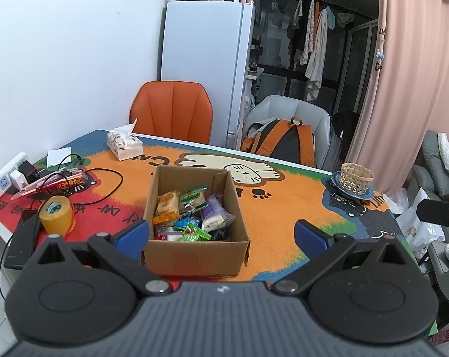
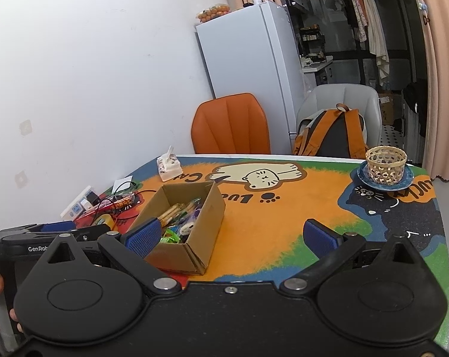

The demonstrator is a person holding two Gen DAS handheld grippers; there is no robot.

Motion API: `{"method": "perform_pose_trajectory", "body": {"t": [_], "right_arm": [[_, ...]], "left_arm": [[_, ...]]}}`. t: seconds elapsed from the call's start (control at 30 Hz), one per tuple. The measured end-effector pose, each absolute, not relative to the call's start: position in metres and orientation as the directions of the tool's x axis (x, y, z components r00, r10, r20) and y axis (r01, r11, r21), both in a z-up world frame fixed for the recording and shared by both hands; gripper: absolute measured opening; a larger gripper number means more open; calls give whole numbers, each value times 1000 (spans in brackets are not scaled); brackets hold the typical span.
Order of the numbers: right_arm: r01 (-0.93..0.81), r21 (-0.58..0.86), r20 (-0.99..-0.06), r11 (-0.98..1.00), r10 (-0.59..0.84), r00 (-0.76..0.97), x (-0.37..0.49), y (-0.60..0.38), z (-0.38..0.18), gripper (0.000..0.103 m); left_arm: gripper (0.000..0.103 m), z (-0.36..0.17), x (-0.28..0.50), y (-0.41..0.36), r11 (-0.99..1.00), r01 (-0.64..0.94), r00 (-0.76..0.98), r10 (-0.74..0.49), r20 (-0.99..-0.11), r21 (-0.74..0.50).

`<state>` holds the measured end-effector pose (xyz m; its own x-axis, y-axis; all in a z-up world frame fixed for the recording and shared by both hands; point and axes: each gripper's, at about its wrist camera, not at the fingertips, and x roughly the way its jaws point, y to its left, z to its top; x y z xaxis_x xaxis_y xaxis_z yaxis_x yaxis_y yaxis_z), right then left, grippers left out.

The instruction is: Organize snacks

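While both gape empty, left claw (image 1: pixel 221 235) straddling snack box (image 1: pixel 194 255), right claw (image 2: pixel 230 236) beside it.

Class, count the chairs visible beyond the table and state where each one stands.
2. The orange chair stands at the table's far edge, in front of the white fridge. The grey chair is to its right, holding an orange-and-black backpack. Others may be hidden out of view.
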<state>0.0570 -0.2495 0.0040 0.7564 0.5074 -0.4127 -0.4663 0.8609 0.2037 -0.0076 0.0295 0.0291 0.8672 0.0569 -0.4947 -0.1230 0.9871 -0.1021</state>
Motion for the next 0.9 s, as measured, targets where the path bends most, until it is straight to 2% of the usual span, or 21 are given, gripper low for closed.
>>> {"method": "perform_pose_trajectory", "body": {"t": [0.9], "right_arm": [[-461, 206, -412, 863, 504, 759, 57, -249, 2, 103]], "left_arm": [[103, 29, -9, 30, 988, -116, 870, 51, -490, -102]]}}
